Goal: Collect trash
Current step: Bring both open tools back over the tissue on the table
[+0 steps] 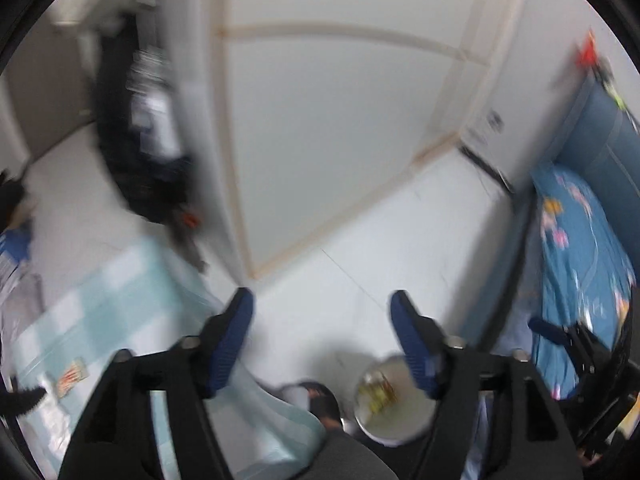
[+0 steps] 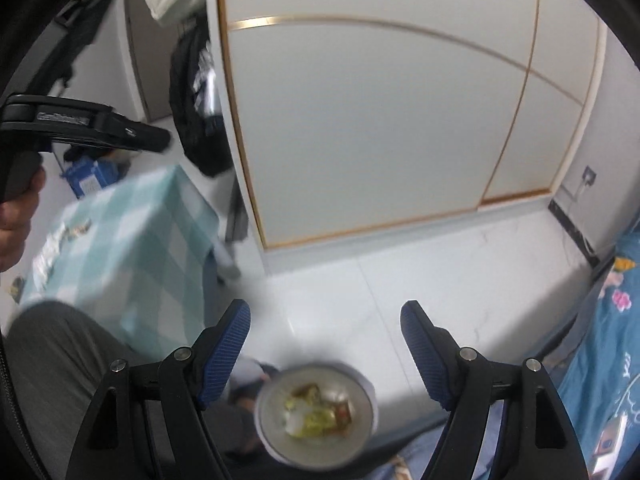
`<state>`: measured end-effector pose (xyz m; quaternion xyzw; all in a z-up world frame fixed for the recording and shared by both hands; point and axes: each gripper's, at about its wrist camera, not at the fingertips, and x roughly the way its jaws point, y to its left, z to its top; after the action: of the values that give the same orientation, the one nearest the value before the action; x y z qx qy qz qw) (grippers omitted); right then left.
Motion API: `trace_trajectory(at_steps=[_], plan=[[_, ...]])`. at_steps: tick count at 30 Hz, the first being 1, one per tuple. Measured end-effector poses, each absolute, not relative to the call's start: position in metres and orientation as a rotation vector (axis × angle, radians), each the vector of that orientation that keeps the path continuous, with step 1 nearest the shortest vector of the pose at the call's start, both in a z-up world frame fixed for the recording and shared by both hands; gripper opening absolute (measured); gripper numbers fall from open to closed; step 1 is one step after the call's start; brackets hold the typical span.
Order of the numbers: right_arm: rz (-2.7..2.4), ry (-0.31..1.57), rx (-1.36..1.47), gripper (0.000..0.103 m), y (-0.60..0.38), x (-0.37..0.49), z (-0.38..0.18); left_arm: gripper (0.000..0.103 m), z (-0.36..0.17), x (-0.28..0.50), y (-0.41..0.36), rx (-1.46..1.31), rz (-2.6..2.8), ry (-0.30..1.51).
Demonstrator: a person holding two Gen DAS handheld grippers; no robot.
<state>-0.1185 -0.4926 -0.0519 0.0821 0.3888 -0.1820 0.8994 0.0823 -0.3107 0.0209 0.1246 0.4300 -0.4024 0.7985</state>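
Observation:
A round white trash bin [image 2: 272,432] stands on the floor below my right gripper [image 2: 325,322], with yellow and orange wrappers [image 2: 320,414] inside. It also shows in the left wrist view [image 1: 394,400]. My left gripper [image 1: 322,312] is open and empty above the floor beside the table. My right gripper is open and empty above the bin. Loose wrappers [image 1: 72,376] lie on the checked tablecloth; they also show in the right wrist view [image 2: 52,252].
A small table with a teal checked cloth [image 2: 136,240] stands at the left. A white wardrobe [image 2: 380,120] with gold trim faces me. A bed with blue floral bedding [image 1: 580,264] is at the right. A black bag [image 1: 148,140] hangs by the wardrobe.

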Motion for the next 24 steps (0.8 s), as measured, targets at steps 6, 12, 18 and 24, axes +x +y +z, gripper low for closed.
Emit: trace_trajectory(at_steps=[6,12,18,24], plan=[[-0.352,0.638,0.148,0.085,-0.459,-0.097,-0.006,0.078,0.056,0.091,-0.24,0.183,-0.674,0.786],[-0.242,0.521,0.101,0.086,-0.408,-0.072,0.031,0.084,0.074,0.086,-0.171,0.041,-0.498,0.722],[-0.118,0.497,0.094,0.086,-0.356,-0.039,0.044,0.089,0.078,0.095,-0.099,-0.086,-0.307,0.669],[-0.025,0.484,0.047,0.086,-0.308,-0.011,0.044,0.091,0.071,0.09,-0.057,-0.144,-0.161,0.591]])
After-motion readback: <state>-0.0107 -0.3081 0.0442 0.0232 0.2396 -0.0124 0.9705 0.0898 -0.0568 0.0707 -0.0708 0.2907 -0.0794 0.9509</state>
